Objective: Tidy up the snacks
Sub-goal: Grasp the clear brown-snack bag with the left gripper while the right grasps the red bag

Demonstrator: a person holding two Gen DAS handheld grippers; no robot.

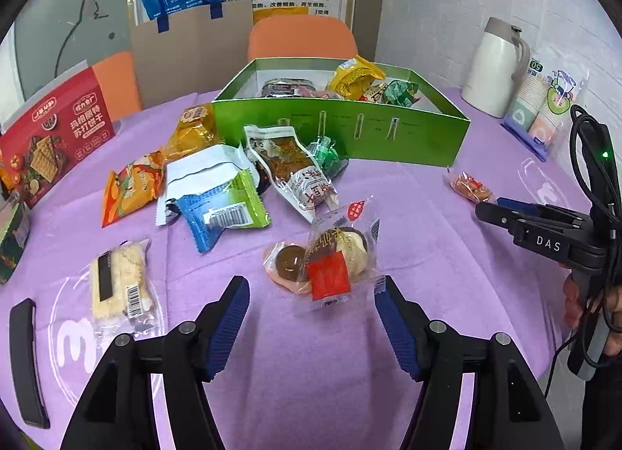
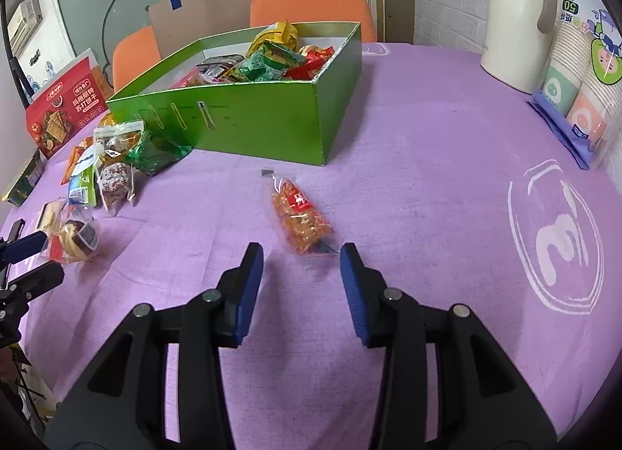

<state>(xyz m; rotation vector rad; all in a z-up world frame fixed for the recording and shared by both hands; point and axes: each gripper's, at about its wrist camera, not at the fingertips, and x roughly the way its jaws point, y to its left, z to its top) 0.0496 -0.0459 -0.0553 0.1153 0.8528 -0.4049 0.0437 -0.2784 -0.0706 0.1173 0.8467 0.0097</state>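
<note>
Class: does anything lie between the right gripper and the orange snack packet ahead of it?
Nothing visible does. The right gripper is open, and only bare purple tablecloth separates its fingers from the orange snack packet.

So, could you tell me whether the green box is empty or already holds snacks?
Partly filled: the green box is open-topped, with several wrapped snacks piled inside.

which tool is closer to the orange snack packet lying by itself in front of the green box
Right. The right tool sits open just short of the orange snack packet. The left tool is open farther left, at a clear pastry packet.
</note>
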